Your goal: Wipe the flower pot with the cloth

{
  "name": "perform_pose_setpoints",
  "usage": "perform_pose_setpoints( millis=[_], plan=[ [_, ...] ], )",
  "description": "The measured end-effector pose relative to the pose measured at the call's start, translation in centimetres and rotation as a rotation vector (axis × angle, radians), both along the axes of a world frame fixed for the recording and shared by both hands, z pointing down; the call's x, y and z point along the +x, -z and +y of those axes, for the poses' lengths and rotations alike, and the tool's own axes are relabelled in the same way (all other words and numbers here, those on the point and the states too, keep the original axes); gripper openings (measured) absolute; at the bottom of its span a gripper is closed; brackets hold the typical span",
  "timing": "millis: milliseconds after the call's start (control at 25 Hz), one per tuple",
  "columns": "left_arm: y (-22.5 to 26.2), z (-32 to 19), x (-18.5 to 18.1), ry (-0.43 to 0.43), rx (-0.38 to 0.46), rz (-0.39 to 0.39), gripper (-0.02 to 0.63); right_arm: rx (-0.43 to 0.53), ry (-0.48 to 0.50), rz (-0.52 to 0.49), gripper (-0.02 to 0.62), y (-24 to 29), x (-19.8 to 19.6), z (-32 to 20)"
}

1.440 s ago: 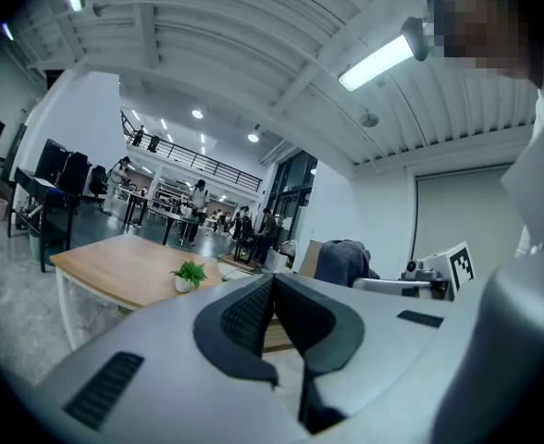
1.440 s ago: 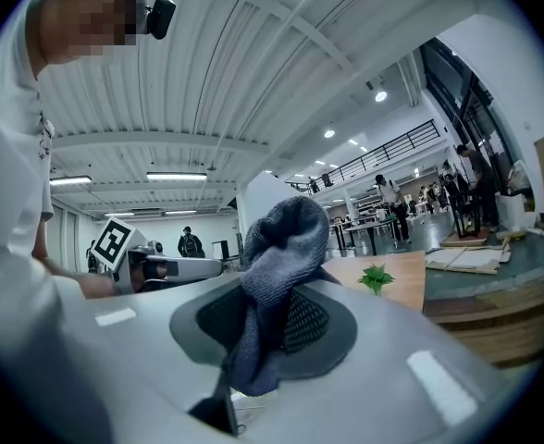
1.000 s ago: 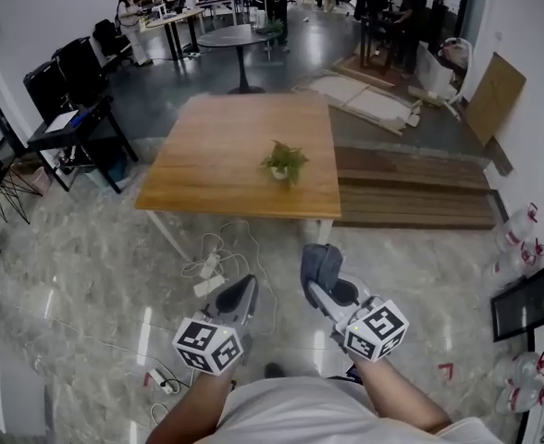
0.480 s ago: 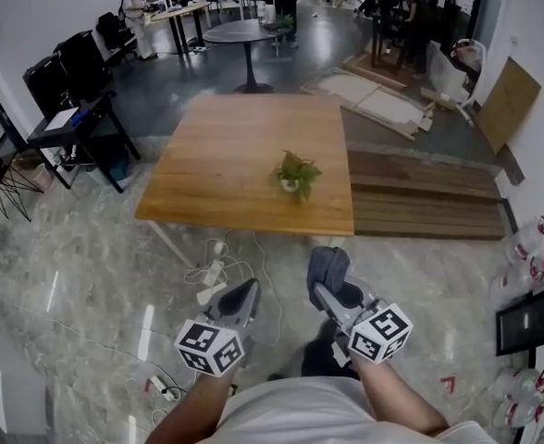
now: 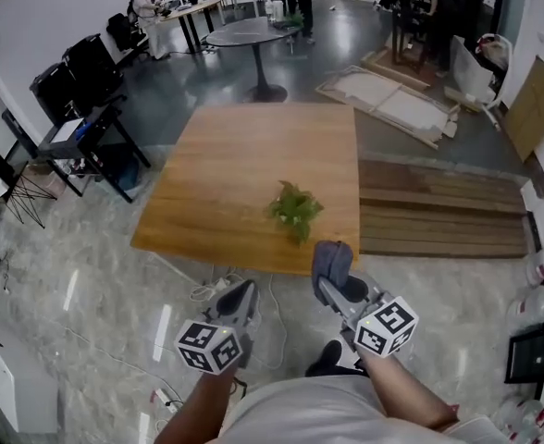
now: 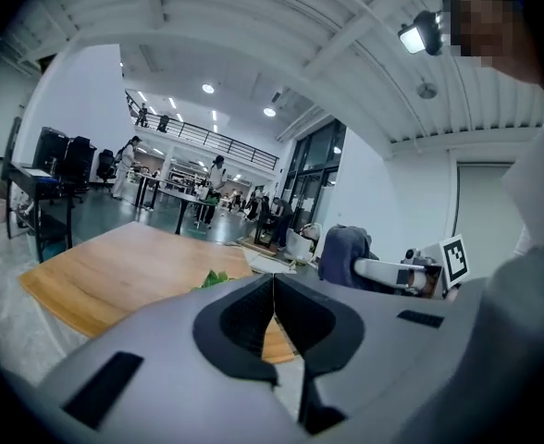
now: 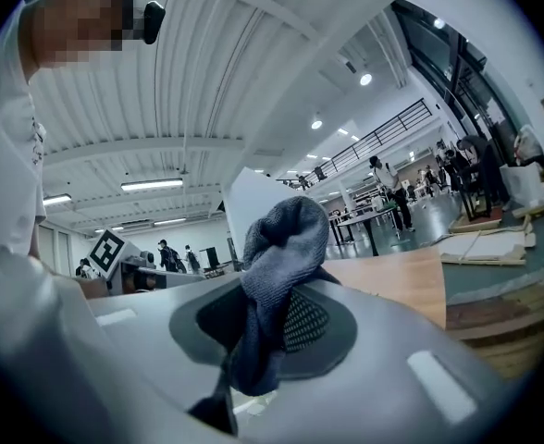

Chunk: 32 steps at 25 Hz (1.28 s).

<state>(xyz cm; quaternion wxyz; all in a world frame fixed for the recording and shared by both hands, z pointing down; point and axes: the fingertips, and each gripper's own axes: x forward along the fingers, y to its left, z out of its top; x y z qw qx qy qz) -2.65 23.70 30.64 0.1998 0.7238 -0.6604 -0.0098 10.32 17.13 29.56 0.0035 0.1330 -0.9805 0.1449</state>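
Near table [image 5: 216,183], R claw [image 7: 272,314] gripping cloth [image 7: 286,239], L claw [image 6: 273,289] (empty) closed.

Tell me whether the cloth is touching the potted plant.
Apart. The head view shows bare tabletop between the potted plant and the cloth; the left gripper view shows the same gap.

Both point forward, the left tool [image 5: 243,291] closed and empty, the right tool [image 5: 331,285] clamped on the cloth [image 5: 330,255].
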Motion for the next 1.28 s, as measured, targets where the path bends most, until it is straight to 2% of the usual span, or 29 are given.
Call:
perform_pose_setpoints(
  millis=[320,560,680,880,960,1160,1280],
  plan=[
    [-1.5,-10.5,-0.3,0.023,-0.084,0.034,0.008,-0.024,-0.01,0.008,0.064,0.0,2.1,-11.0],
    [-4.7,-16.4,-2.7,0.055,-0.172,0.092,0.009,-0.061,-0.041,0.021,0.064,-0.6,1.7,-16.8],
    [-7.3,-19.1,-4.3,0.075,-0.218,0.145,0.009,-0.066,-0.057,0.039,0.064,-1.5,1.5,-19.2],
    [-12.2,-23.7,-9.2,0.088,-0.313,0.226,0.01,-0.092,-0.102,0.08,0.064,-2.6,-1.4,-23.7],
    [-14.2,-25.8,-11.3,0.082,-0.345,0.243,0.05,-0.1,-0.116,0.099,0.064,-3.5,-3.1,-25.4],
    [-18.5,-31.2,-16.5,0.051,-0.424,0.248,0.073,-0.136,-0.155,0.152,0.064,-6.1,-7.4,-29.4],
    [-21.1,-34.5,-18.6,-0.002,-0.483,0.222,0.087,-0.162,-0.185,0.178,0.064,-7.8,-9.3,-31.3]
  ],
)
